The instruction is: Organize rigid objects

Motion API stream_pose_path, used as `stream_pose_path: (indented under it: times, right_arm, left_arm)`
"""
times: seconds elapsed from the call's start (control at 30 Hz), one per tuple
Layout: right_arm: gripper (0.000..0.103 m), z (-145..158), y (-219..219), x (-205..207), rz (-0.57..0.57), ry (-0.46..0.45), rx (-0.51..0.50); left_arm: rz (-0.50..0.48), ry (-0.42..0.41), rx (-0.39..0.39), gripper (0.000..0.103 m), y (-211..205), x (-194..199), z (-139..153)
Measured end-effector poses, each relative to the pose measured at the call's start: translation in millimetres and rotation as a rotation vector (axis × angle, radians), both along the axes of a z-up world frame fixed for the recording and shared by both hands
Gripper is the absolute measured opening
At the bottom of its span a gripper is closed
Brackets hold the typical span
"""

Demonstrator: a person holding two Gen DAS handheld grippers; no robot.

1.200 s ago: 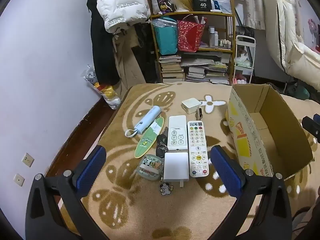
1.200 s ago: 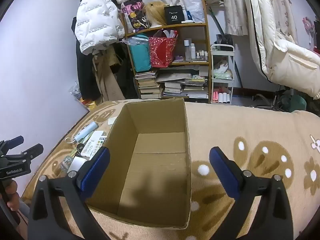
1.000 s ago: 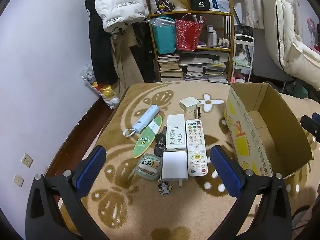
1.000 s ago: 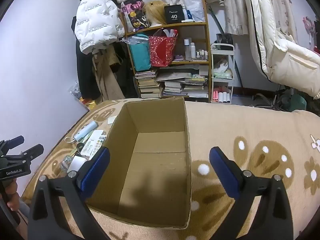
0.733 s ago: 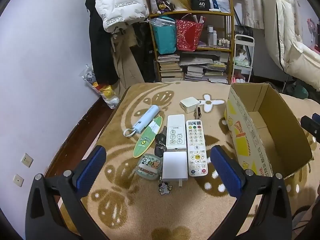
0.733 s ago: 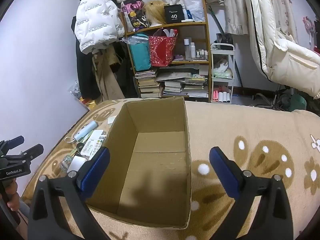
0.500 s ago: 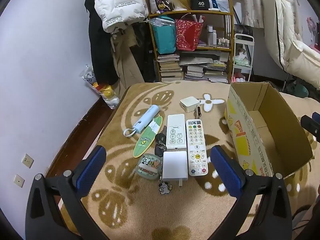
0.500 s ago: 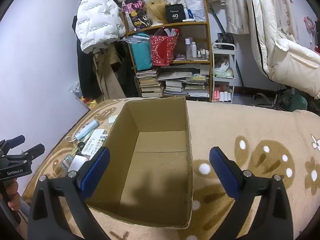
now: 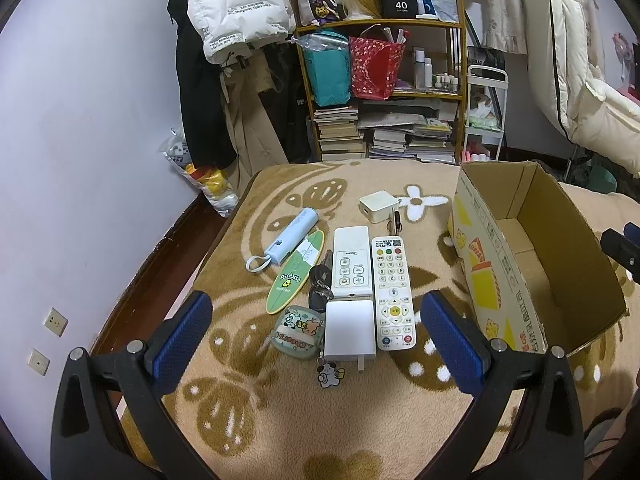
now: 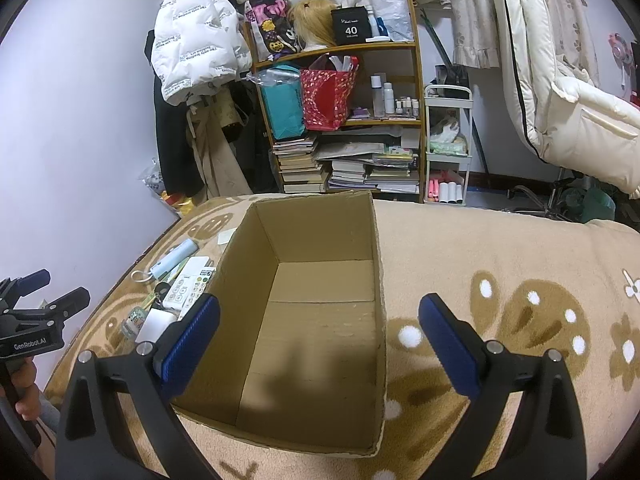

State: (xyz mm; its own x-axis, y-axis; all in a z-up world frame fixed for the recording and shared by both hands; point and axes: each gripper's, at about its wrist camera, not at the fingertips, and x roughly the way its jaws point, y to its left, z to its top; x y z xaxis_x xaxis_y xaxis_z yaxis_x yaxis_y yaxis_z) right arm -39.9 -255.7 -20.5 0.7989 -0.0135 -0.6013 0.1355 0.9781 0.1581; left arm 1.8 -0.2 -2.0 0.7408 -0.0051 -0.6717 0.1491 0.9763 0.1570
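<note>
Several small objects lie grouped on the tan patterned blanket: a white remote with coloured buttons (image 9: 393, 291), a white air-conditioner remote (image 9: 351, 261), a white flat adapter (image 9: 350, 329), a cartoon case (image 9: 297, 331), keys (image 9: 319, 283), a green surfboard tag (image 9: 295, 271), a light blue tube with a loop (image 9: 289, 239) and a small white cube charger (image 9: 378, 206). My left gripper (image 9: 318, 338) hovers open just in front of them. An open cardboard box (image 10: 320, 280) sits to their right, nothing in it. My right gripper (image 10: 319, 334) is open over the box's near part.
A cluttered wooden shelf (image 9: 384, 92) with books and bags stands behind the bed, beside hanging coats (image 9: 236, 20). The bed's left edge drops to a dark floor by the wall (image 9: 80, 160). A hand (image 10: 28, 402) holds the left gripper's handle.
Both views have barely shifted; the objects and the box lie as before.
</note>
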Motion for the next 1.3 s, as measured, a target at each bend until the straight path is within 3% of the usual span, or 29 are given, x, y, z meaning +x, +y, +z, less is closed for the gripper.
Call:
stream_pose_path:
  times: [1.3]
  right_arm:
    - [0.103,-8.6,5.8,-1.7,0.001,0.005,-0.001]
  left_arm:
    - [-0.015,0.017,0.012,0.103,-3.6,-0.3,-8.5]
